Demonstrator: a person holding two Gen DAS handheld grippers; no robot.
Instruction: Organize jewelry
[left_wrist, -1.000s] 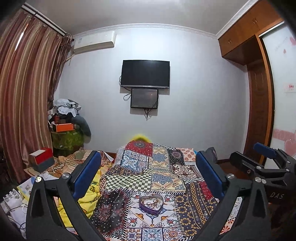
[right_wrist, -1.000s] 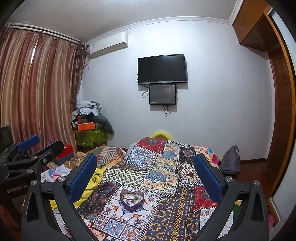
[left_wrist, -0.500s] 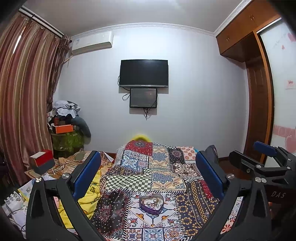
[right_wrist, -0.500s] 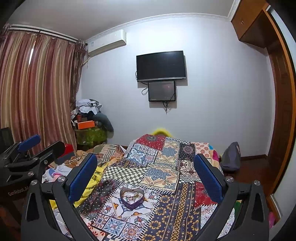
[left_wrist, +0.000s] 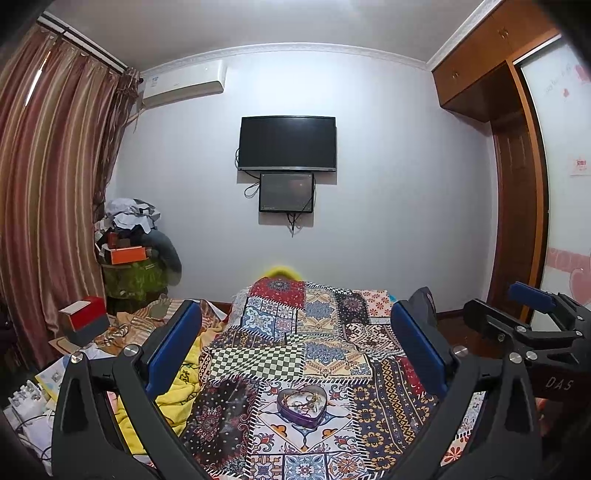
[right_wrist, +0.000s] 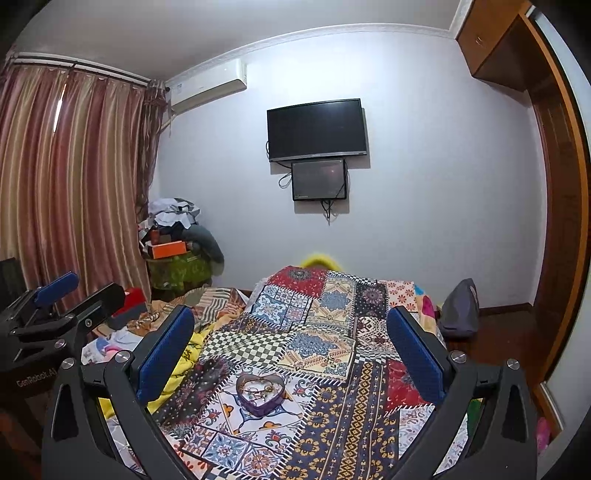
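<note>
Left gripper (left_wrist: 295, 347): blue-padded fingers (left_wrist: 173, 345) spread wide, nothing between them, held above the bed and apart from everything on it. Right gripper (right_wrist: 290, 347): fingers (right_wrist: 166, 350) likewise spread wide and empty. Each gripper appears at the edge of the other's view (the right one at the right margin of the left wrist view, the left one at the left margin of the right wrist view), so the two are held side by side.

Between and beyond both finger pairs lies a purple heart-shaped tin (left_wrist: 302, 403), open at the top, resting on the patchwork bedspread (left_wrist: 325, 336) near its close end. Inside it sits a tangle of jewelry (left_wrist: 303, 399); single pieces are too small to tell apart.

Left of the bedspread, a yellow blanket (left_wrist: 184, 384) and striped cloth are bunched on the bed. Farther left: a red and grey box (left_wrist: 83, 319), a heap of clothes with an orange box (left_wrist: 125, 254), and striped curtains (left_wrist: 48, 192). On the far wall hang a dark television (left_wrist: 287, 143), a smaller screen (left_wrist: 286, 192) just beneath it, and an air conditioner (left_wrist: 183, 83). A wooden wardrobe (left_wrist: 491, 81) occupies the right.
</note>
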